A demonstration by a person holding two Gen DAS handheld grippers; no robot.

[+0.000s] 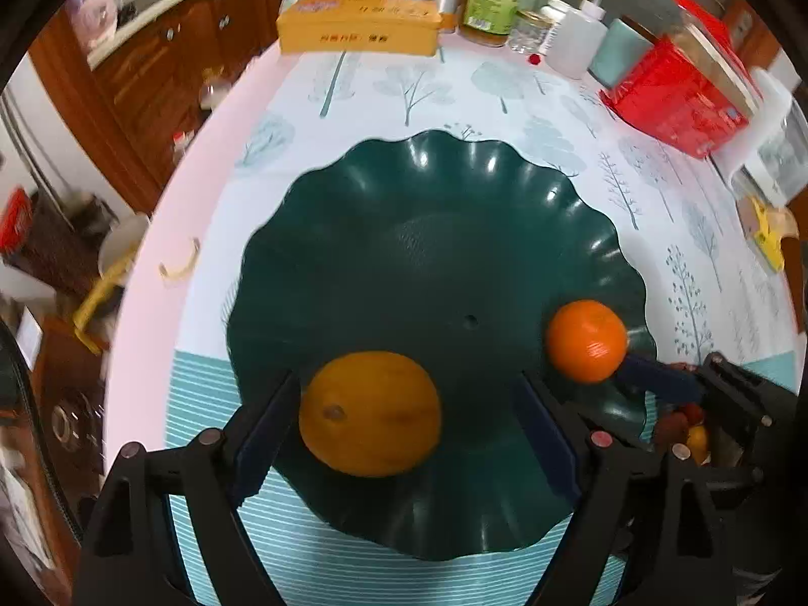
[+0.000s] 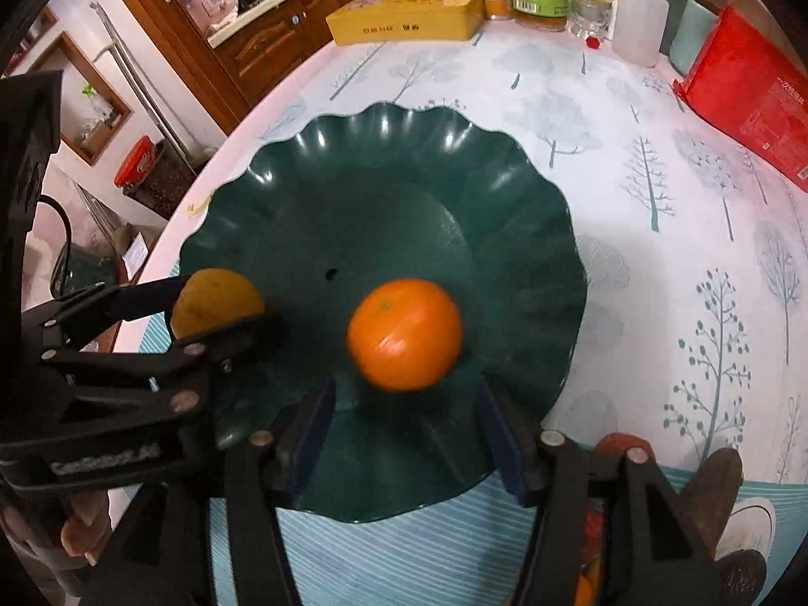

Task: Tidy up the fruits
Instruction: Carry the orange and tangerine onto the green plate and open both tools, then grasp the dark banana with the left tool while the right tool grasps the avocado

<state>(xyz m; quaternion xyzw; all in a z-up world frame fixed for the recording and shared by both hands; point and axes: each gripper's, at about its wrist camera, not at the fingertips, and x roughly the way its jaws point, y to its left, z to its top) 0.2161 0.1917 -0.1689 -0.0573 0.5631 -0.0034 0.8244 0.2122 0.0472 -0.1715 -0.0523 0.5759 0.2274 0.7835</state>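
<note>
Hidden: left gripper (image 1: pixel 404 424) fingers apart, yellow fruit (image 1: pixel 370 413) loose between | right gripper (image 2: pixel 409 434) fingers apart, orange (image 2: pixel 404 334) blurred | Writing: yellow box (image 1: pixel 359 25) print illegible

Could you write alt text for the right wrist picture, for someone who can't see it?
An orange lies in a green dish, between the open right tongs and clear of both fingers. At left, the left tongs flank a duller yellow fruit on the dish's edge.
</note>
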